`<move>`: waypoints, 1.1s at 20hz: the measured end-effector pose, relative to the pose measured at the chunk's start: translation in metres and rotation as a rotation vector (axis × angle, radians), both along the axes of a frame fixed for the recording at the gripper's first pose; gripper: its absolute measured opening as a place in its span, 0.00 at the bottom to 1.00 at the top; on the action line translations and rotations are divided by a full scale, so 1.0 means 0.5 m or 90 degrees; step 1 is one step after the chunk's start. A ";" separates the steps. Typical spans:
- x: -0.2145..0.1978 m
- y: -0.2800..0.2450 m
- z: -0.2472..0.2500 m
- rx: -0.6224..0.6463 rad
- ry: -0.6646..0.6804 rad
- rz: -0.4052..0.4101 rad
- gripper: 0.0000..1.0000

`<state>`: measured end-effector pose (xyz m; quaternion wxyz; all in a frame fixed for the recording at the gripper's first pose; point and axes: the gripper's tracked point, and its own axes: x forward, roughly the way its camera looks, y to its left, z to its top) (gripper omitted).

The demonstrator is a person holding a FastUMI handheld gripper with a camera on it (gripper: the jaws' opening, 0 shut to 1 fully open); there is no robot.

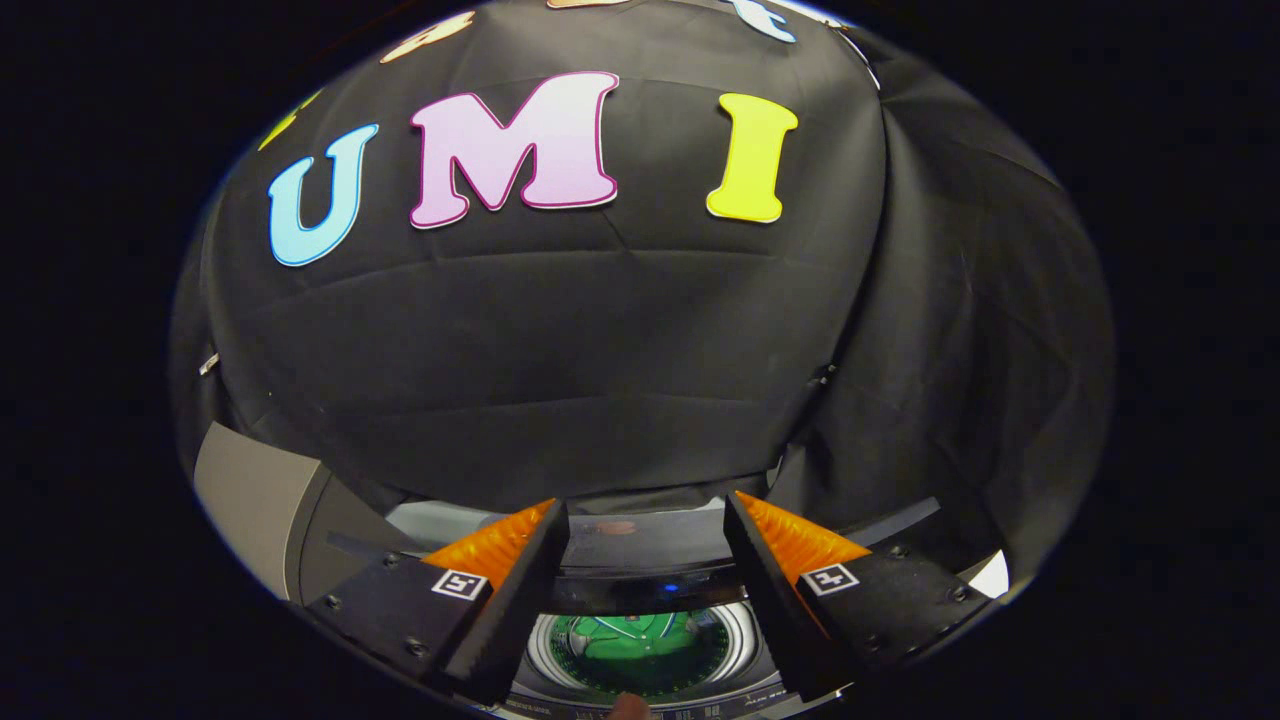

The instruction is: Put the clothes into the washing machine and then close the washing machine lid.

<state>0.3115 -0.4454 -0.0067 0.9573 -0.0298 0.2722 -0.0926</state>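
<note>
My gripper [645,502] is open, its fingers spread wide with nothing between them, and it points at the booth's black cloth wall. Below and between the fingers lies the top of the washing machine [640,545]. Its round drum ring [745,640] shows there, and a green garment [640,645] lies inside the ring. A dark curved band [640,592] crosses just beyond the ring. I cannot tell whether I see the garment through a lid window or an open mouth. The fingers hang above the machine and touch nothing.
A grey box-like surface [250,500] stands to the left of the machine, against the wall. A small white patch [990,575] shows beyond the right finger. The black cloth wall hangs close behind the machine.
</note>
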 end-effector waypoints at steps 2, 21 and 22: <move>-0.013 -0.001 -0.002 -0.001 0.004 -0.002 0.98; -0.178 -0.006 -0.157 0.040 0.140 -0.022 0.97; -0.190 -0.010 -0.168 0.041 0.148 -0.025 0.97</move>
